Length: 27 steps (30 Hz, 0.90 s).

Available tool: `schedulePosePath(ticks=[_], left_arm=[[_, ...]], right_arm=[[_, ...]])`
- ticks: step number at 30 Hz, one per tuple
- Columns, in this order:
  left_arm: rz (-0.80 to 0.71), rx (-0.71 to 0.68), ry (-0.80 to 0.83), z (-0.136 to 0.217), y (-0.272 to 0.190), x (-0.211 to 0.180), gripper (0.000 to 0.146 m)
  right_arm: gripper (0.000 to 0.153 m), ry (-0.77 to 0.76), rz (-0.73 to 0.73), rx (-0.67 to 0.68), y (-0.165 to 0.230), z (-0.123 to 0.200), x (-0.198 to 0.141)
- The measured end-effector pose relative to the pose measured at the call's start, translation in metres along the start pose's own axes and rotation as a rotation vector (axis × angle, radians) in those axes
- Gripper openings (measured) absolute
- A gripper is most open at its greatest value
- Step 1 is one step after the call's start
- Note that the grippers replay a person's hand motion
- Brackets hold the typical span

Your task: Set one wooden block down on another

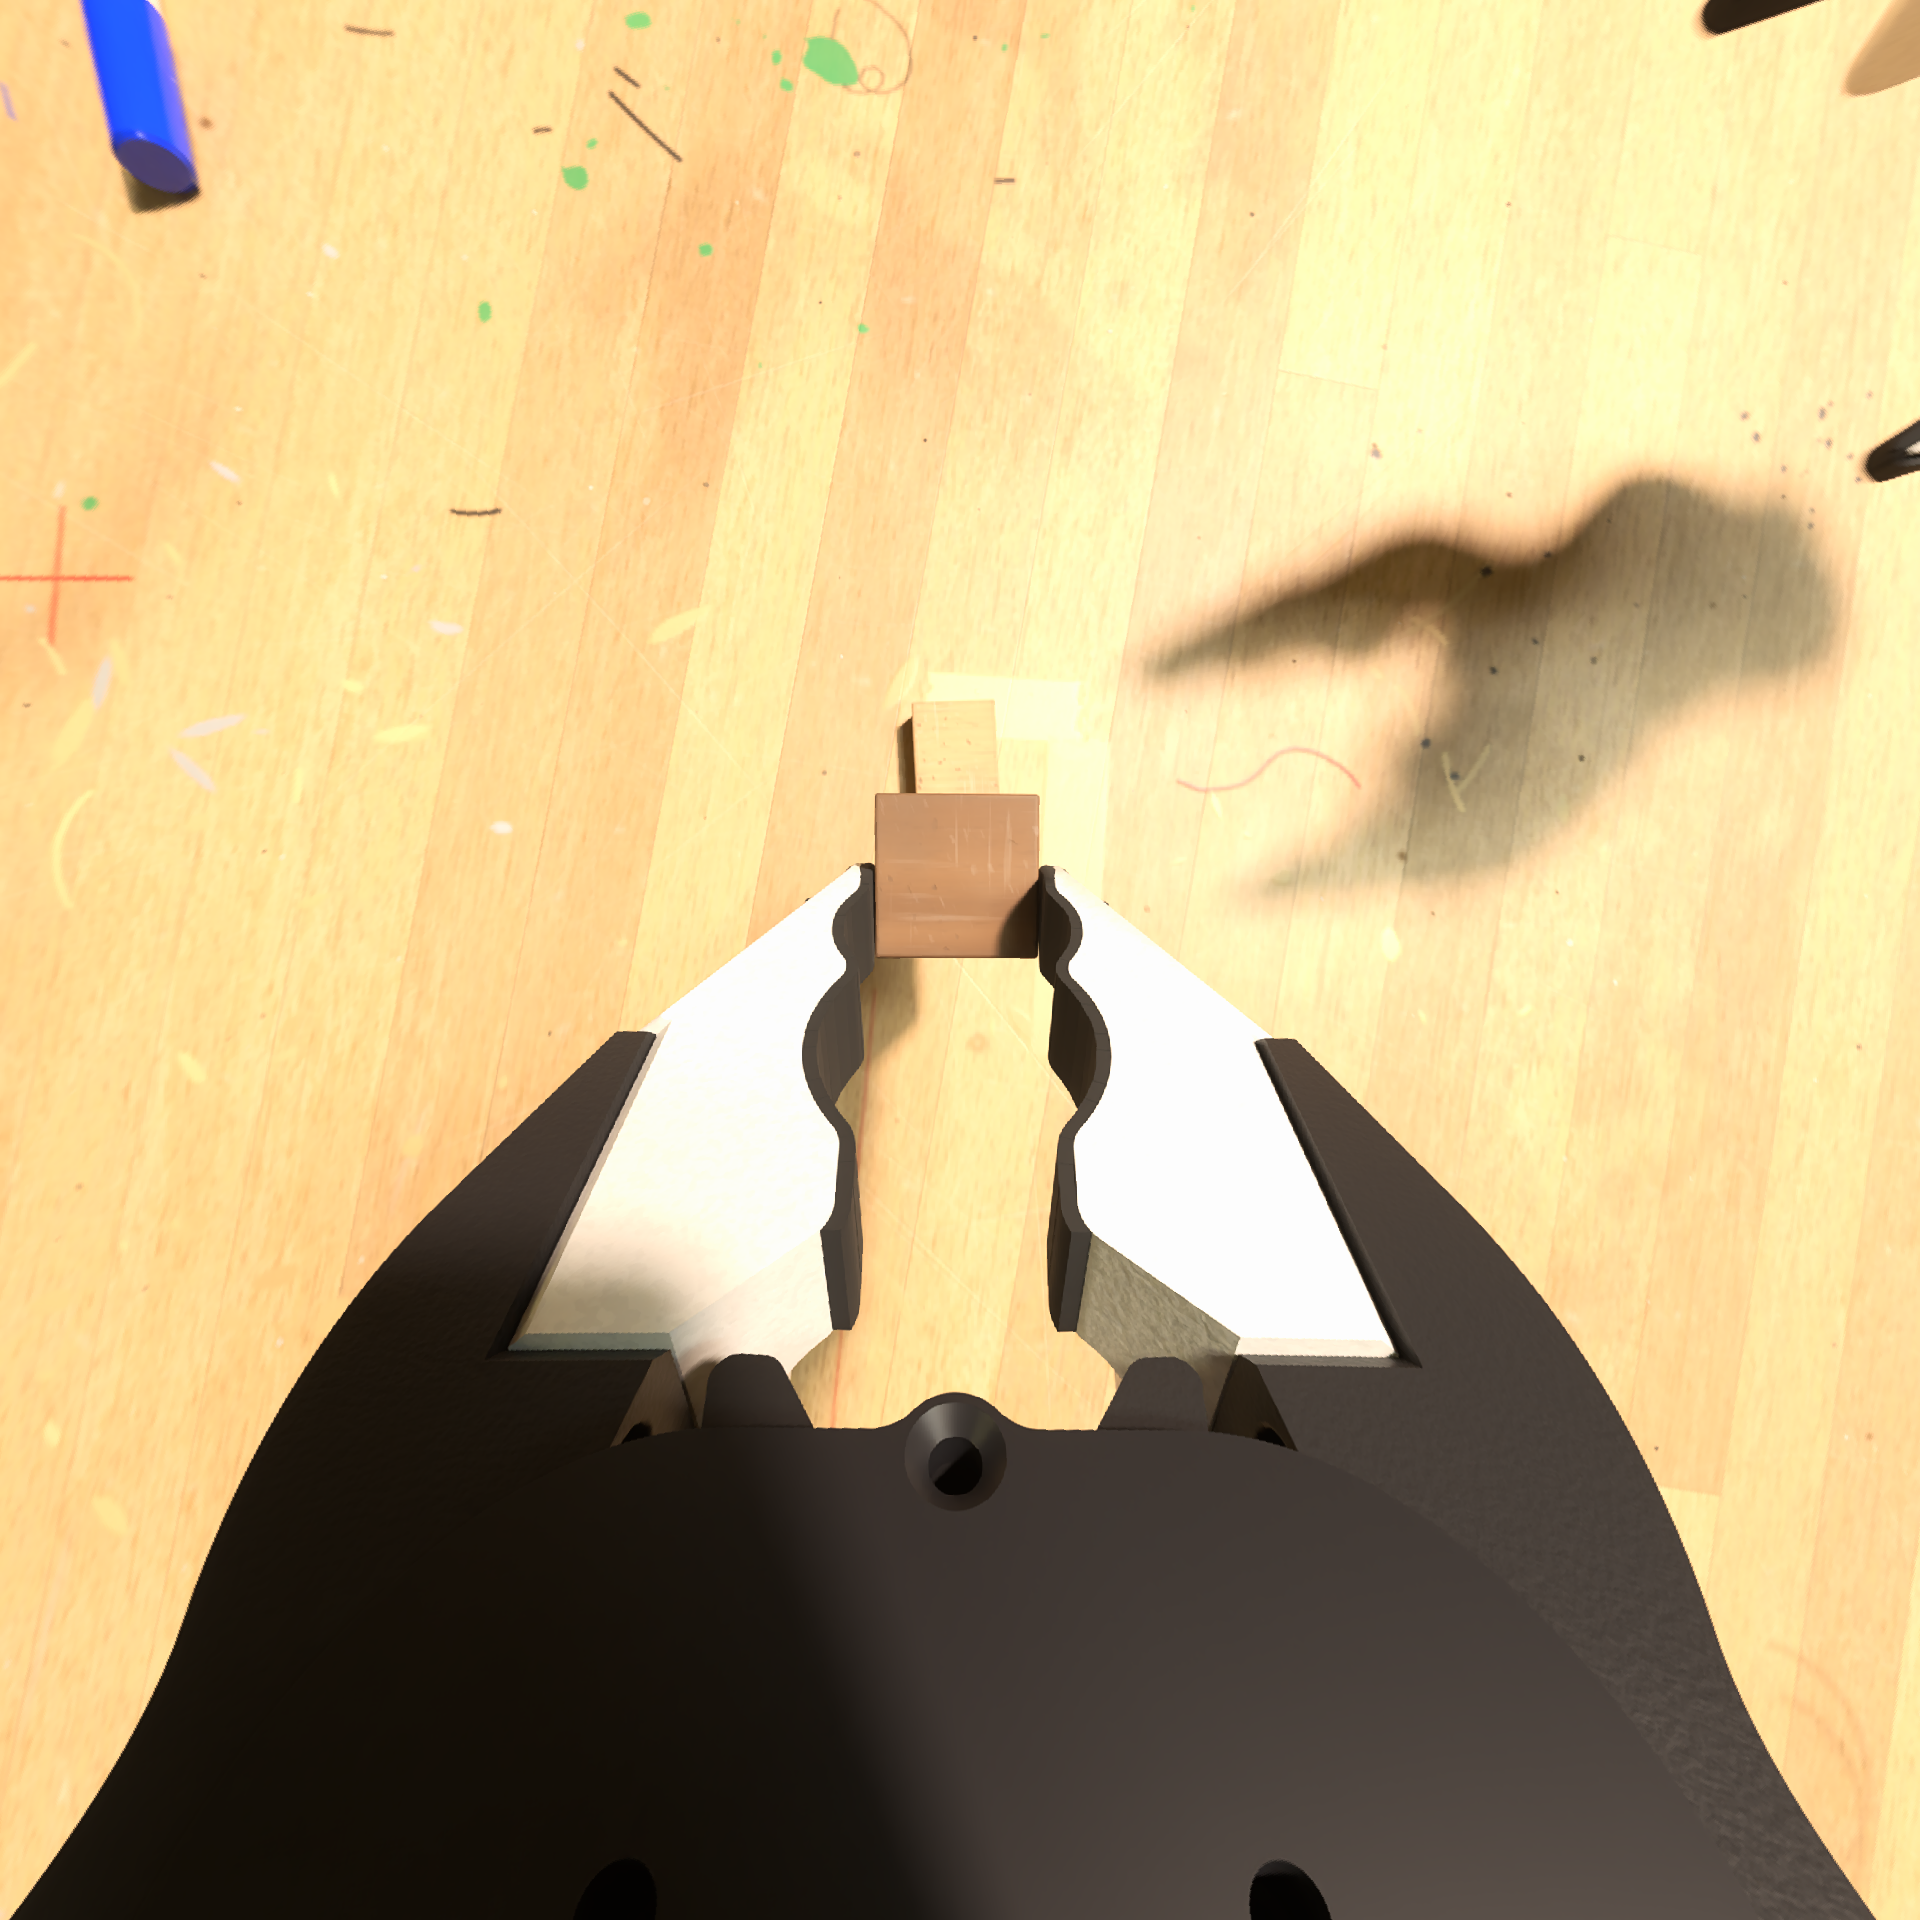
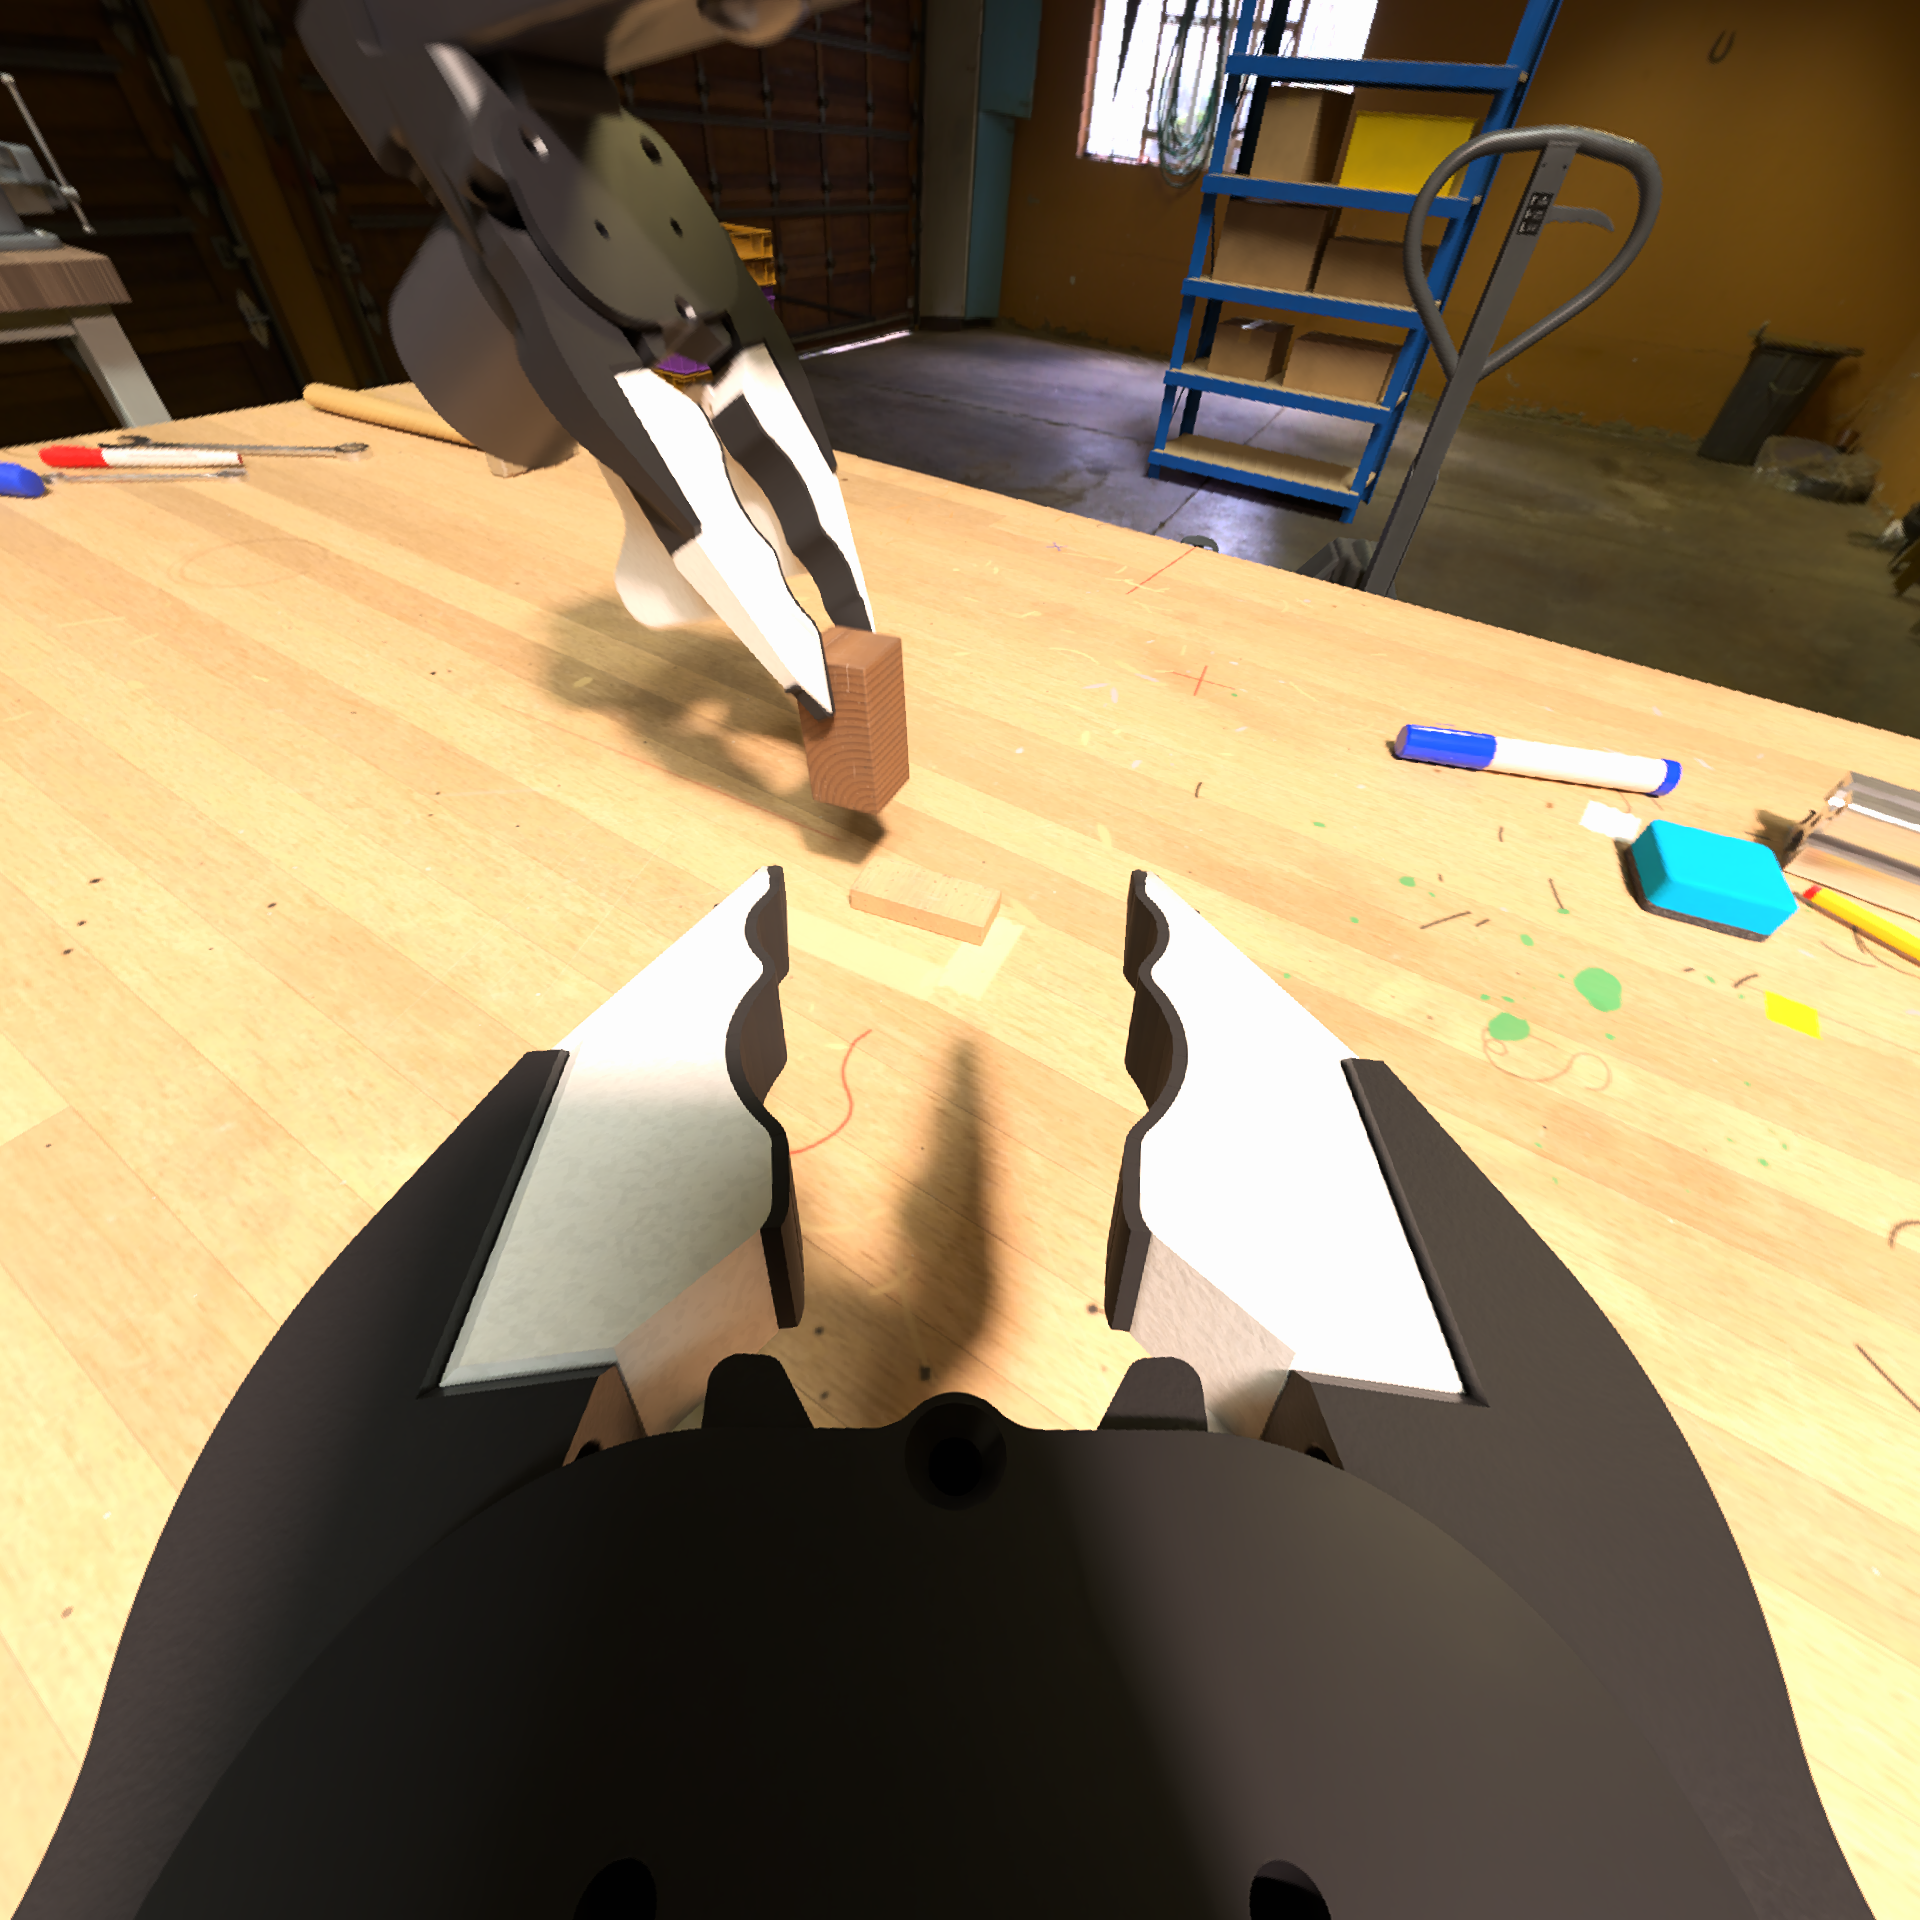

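My left gripper (image 1: 957, 902) is shut on a reddish-brown wooden block (image 1: 956, 875). In the right wrist view the block (image 2: 862, 727) hangs upright in that gripper (image 2: 844, 665), a little above the table. A flat pale wooden block (image 1: 954, 746) lies on the table just beyond the held one; it also shows in the right wrist view (image 2: 925, 898), near and to the right of the held block. My right gripper (image 2: 956, 904) is open and empty, above the table, pointing at the flat block.
A wooden table (image 2: 312, 831) holds a blue-capped marker (image 2: 1536, 758), a cyan eraser (image 2: 1709, 878), a yellow pencil (image 2: 1865, 923) and a metal piece (image 2: 1870, 831) at right, a red marker (image 2: 140, 457) and wrench far left. A blue marker (image 1: 140, 99) lies upper left. Blue shelving and a pallet jack stand beyond the far edge.
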State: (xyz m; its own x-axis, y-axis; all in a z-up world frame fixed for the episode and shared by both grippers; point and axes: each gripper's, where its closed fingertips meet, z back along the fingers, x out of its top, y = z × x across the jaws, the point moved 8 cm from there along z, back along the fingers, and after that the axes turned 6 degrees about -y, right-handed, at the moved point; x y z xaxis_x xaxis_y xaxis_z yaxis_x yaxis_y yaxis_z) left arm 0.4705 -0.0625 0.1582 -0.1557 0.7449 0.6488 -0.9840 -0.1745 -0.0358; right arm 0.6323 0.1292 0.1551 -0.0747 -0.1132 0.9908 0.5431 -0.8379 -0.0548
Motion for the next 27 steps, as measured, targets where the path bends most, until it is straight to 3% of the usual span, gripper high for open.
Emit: schedulePosePath(ticks=[10,27], left_arm=[[0.010,-0.029,0.065,-0.048,0.007,0.009,0.031],[0.010,0.007,0.079,-0.052,0.001,0.008,0.031]], right_arm=[[0.066,-0.020,-0.021,-0.032,-0.018,0.018,-0.001],[0.065,-0.003,-0.028,-0.042,-0.021,0.019,-0.007]])
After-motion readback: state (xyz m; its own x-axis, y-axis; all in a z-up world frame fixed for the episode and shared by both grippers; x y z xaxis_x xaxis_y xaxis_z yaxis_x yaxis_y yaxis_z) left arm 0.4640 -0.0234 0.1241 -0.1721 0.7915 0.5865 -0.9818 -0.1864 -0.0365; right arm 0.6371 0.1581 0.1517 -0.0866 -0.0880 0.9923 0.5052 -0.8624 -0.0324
